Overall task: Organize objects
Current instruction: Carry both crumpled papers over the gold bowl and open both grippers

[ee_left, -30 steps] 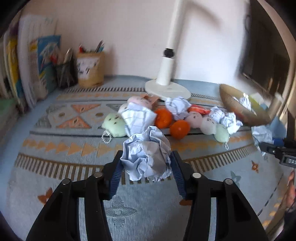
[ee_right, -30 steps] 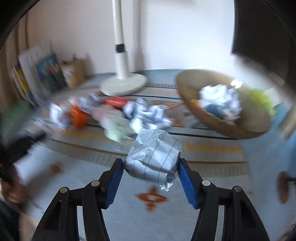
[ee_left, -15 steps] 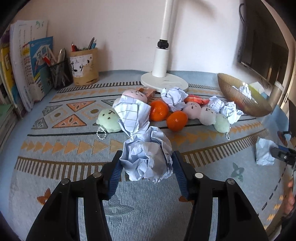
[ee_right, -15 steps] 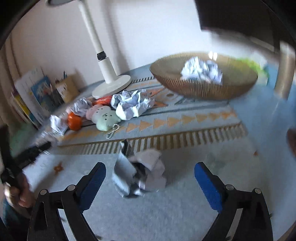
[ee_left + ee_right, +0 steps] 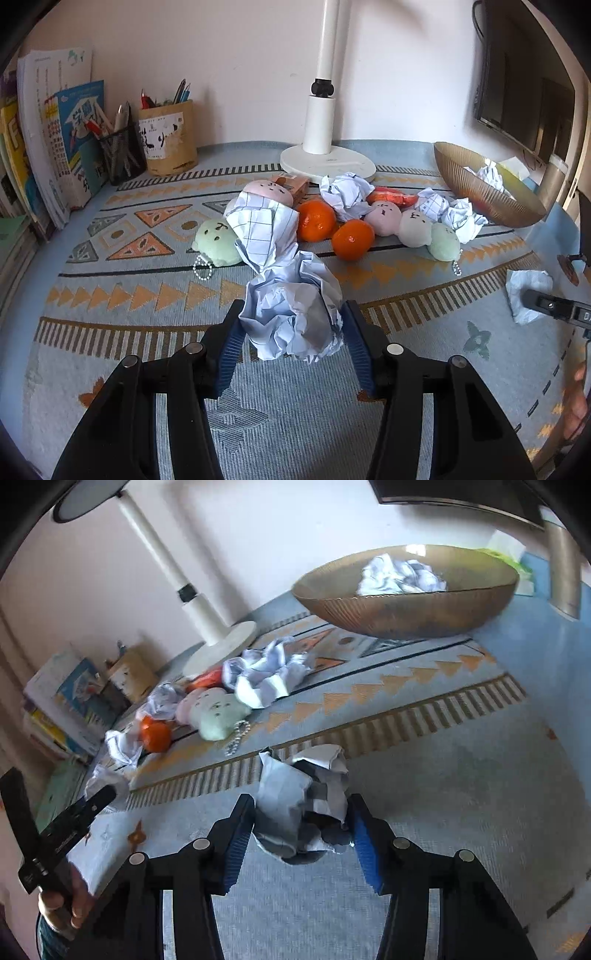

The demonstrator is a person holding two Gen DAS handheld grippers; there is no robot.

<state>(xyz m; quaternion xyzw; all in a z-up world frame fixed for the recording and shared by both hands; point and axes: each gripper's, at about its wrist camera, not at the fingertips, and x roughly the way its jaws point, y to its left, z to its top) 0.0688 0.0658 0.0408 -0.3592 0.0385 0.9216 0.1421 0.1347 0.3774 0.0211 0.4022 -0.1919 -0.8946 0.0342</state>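
Only the left view shows the oranges (image 5: 352,239); each gripper, left (image 5: 291,332) and right (image 5: 302,825), clamps a crumpled paper ball (image 5: 291,314) short of the bowl (image 5: 402,607).

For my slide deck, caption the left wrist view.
Left gripper clasps a crumpled paper ball before a pile of tangerines and plush toys.

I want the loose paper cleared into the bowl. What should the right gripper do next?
Probably lift. The right gripper has its pads against the crumpled paper ball on the rug, and the bowl ahead already holds one.
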